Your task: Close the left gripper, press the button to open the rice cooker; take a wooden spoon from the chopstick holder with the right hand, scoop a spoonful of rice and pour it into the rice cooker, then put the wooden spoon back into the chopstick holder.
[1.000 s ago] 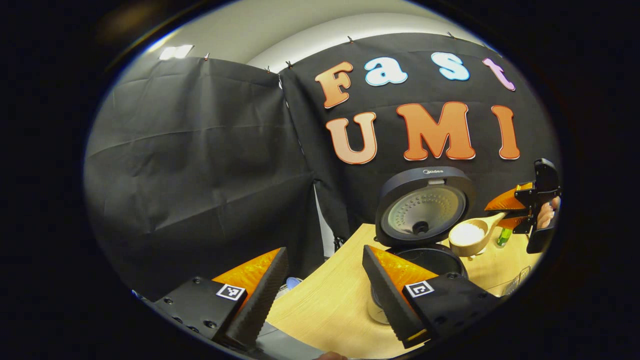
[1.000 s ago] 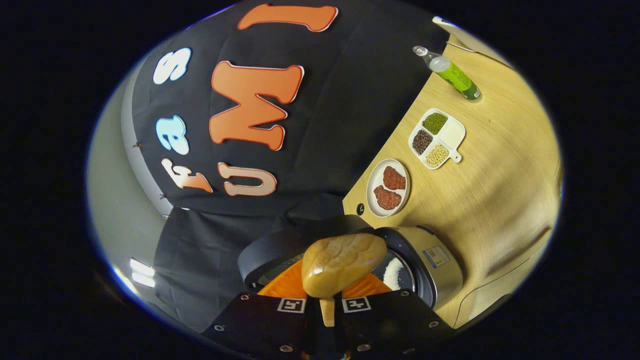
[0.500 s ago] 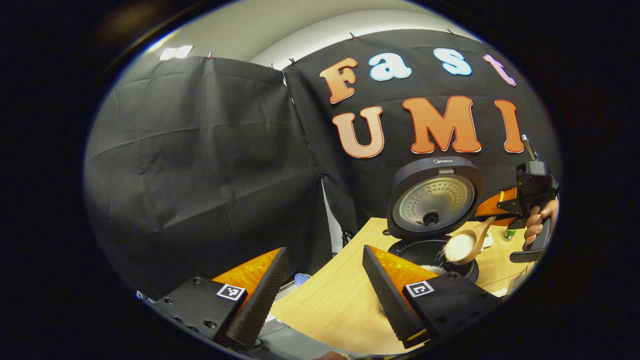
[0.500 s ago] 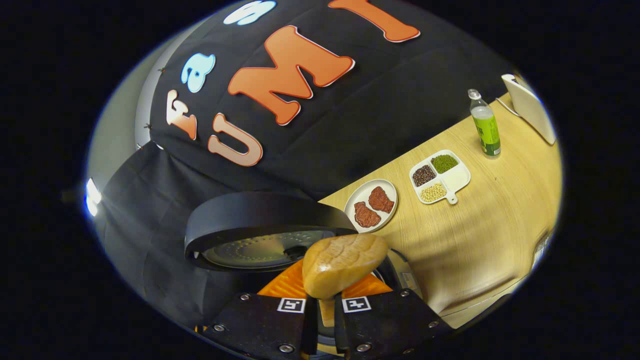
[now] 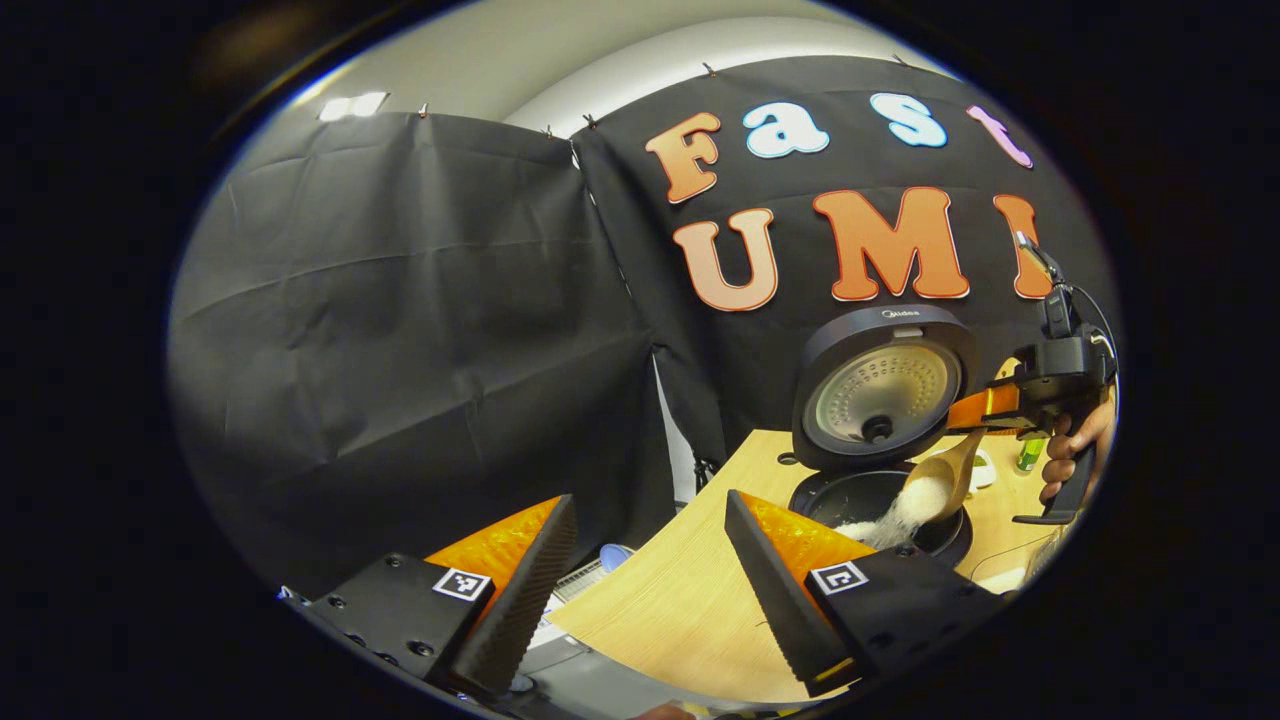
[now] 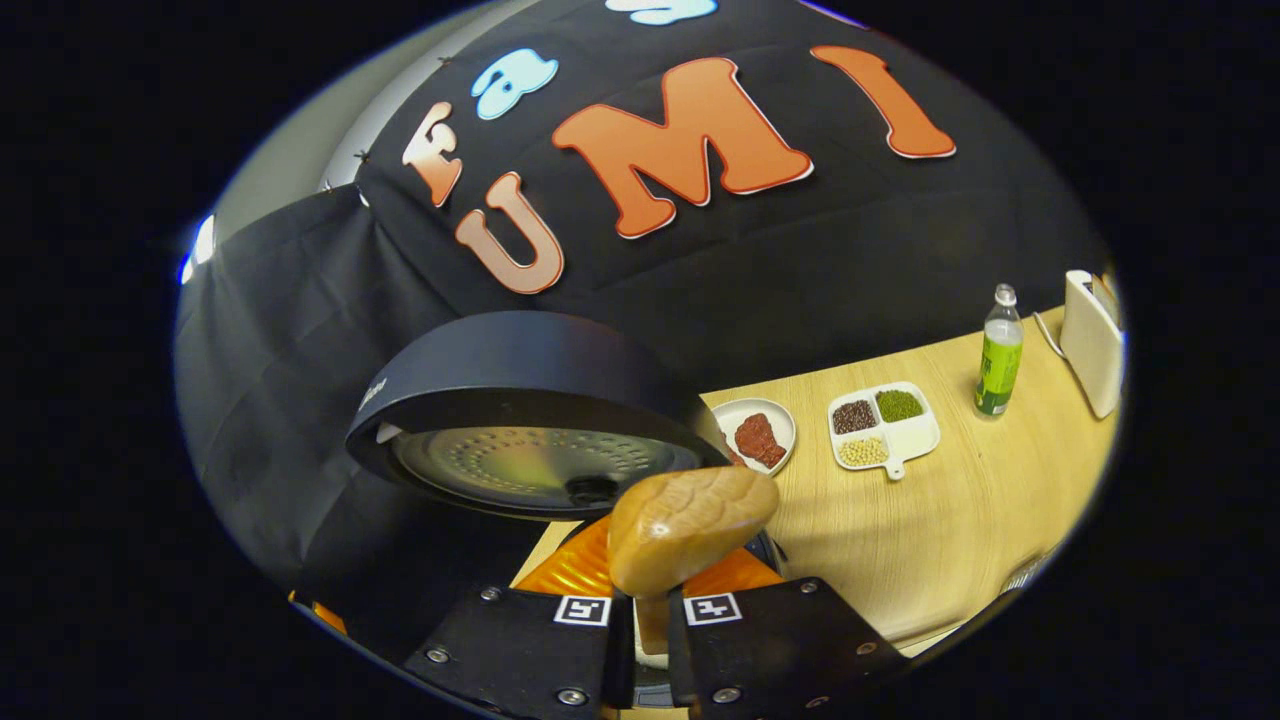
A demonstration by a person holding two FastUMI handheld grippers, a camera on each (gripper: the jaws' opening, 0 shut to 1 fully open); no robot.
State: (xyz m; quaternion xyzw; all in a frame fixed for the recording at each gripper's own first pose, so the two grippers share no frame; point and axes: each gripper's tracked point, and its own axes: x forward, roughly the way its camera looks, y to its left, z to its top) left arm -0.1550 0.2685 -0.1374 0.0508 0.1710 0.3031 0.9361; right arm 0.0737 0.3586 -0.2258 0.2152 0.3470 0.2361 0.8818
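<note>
On the table (image 6: 960, 520), along its back edge under the black cloth, you have a round plate (image 6: 757, 432) with reddish pieces, then a white divided dish (image 6: 884, 428) with dark, green and pale grains, then a green bottle (image 6: 999, 352) standing upright, and at the far corner a white box (image 6: 1088, 342). All of them are well apart from the rice cooker (image 5: 880, 500), and nothing lies between them and your right gripper (image 6: 648, 610). The cooker's lid (image 6: 520, 420) stands open and hangs over the spoon in the right gripper view, where it hides part of the plate. Your right gripper is closed on the handle of the wooden spoon (image 6: 690, 525), both fingers pressing it; the bowl of the spoon points forward, away from the gripper, with its rounded back toward the camera. In the left gripper view you see the spoon (image 5: 945, 475) over the open pot, its long axis slanting from the handle at the upper right down to the bowl at the lower left, and white rice (image 5: 905, 510) is running from the tilted bowl into the pot. A hand (image 5: 1070, 450) holds the right gripper (image 5: 1000, 405) beside the lid. Your left gripper (image 5: 645, 590) hangs near the front edge of the table with its fingers wide apart and holds nothing.
</note>
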